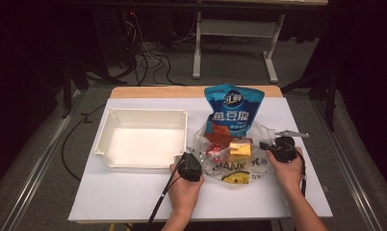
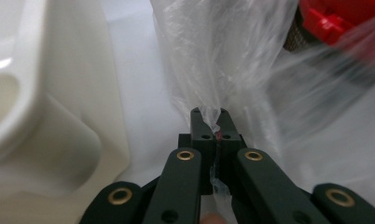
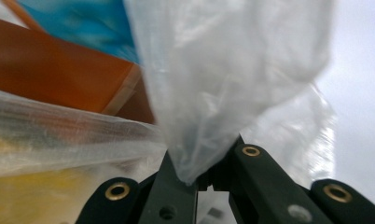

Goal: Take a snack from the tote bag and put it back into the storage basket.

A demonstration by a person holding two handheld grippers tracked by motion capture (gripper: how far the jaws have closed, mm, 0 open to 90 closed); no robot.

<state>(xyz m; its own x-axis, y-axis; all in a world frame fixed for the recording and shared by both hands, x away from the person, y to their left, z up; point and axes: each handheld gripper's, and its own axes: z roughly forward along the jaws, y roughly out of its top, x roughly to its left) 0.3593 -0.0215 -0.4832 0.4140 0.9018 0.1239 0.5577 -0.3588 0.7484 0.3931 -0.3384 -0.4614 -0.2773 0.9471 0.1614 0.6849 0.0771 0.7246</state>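
**Two grippers clamped on one plastic bag**

Plastic bag (image 1: 235, 161): clear, printed, laid on the white table (image 1: 134, 192) just right of the white bin (image 1: 142, 137). A blue snack pouch (image 1: 232, 108) is stood upright in its mouth; a yellow packet (image 1: 240, 149) and a red-capped item (image 1: 214, 151) are seen through the film.

Left gripper (image 1: 190, 166): held at the bag's left edge, near the bin's front right corner; its jaws are closed on a pinch of the film (image 2: 212, 119).

Right gripper (image 1: 277, 149): held at the bag's right edge; a bunched fold of film (image 3: 195, 163) is gripped between its closed jaws.
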